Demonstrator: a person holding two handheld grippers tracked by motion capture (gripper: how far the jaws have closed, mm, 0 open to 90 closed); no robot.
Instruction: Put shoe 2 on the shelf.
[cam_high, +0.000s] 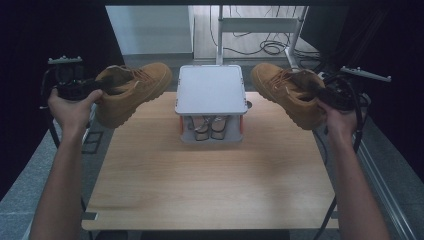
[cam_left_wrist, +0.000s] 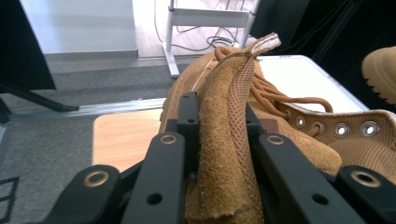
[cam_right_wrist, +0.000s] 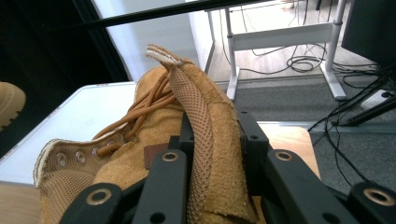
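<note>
Looking down from the high view: two tan suede boots held clear above the pale wooden tabletop (cam_high: 210, 175), left boot (cam_high: 131, 90) in the left gripper (cam_high: 82, 90), right boot (cam_high: 287, 92) in the right gripper (cam_high: 330, 95), either side of a white square-topped box (cam_high: 210, 90). Box contents hard to make out.

Left gripper view: black fingers (cam_left_wrist: 187, 116) pinched tight on the boot's mesh-lined heel collar, loose laces and metal eyelets beyond.

Right gripper view: fingers (cam_right_wrist: 250, 133) likewise clamped on fuzzy collar; toe hidden.
</note>
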